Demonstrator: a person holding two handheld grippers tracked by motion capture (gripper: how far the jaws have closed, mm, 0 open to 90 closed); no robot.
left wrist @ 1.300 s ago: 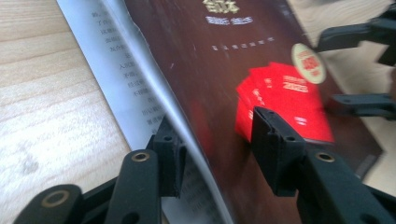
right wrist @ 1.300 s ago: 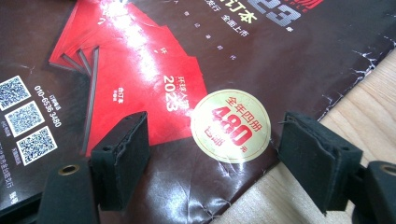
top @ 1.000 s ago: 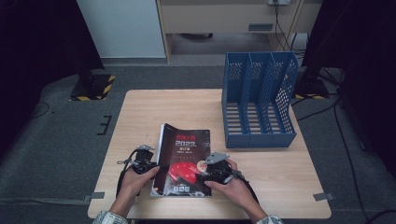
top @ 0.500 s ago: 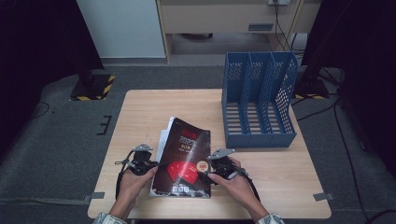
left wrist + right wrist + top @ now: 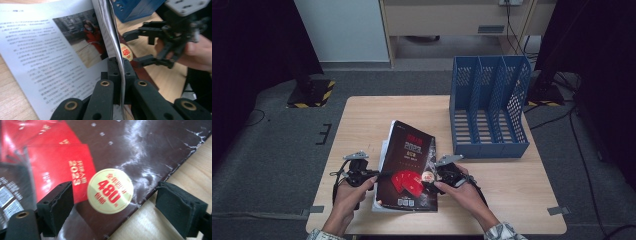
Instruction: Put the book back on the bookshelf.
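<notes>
Magazine pages are the weak point in this scene. A glossy softcover magazine with a dark maroon cover, red fan graphics and a round cream sticker [image 5: 409, 170] lies near the front edge of a pale wooden table [image 5: 362, 115], slightly left of its middle. Its cover and some top pages are lifted along the left side, showing white printed pages beneath.

The left gripper [image 5: 379, 175], held in the person's left hand [image 5: 348, 192], is clenched on that lifted bundle; in the left gripper view the thin sheaf runs edge-on between the black pads [image 5: 113, 72]. The right gripper [image 5: 432, 179], in the person's right hand [image 5: 462, 190], has just been spreading its jaws. In the right gripper view the two foam pads [image 5: 58, 202] stand wide apart, one over the cover and one past its right edge over bare wood, gripping nothing.

Judging from this, the risks are as follows. The pinch holds only a few sheets, so a further pull upward could crease or tear them, or let the heavier back part sag and slide toward the front edge of the table. With the right side released, nothing steadies the spine, so the magazine might twist or flop shut. A tall blue perforated plastic file rack with three slots [image 5: 489, 107] stands well apart at the right rear of the table; a limp, half-open magazine could snag on its dividers if carried there.
</notes>
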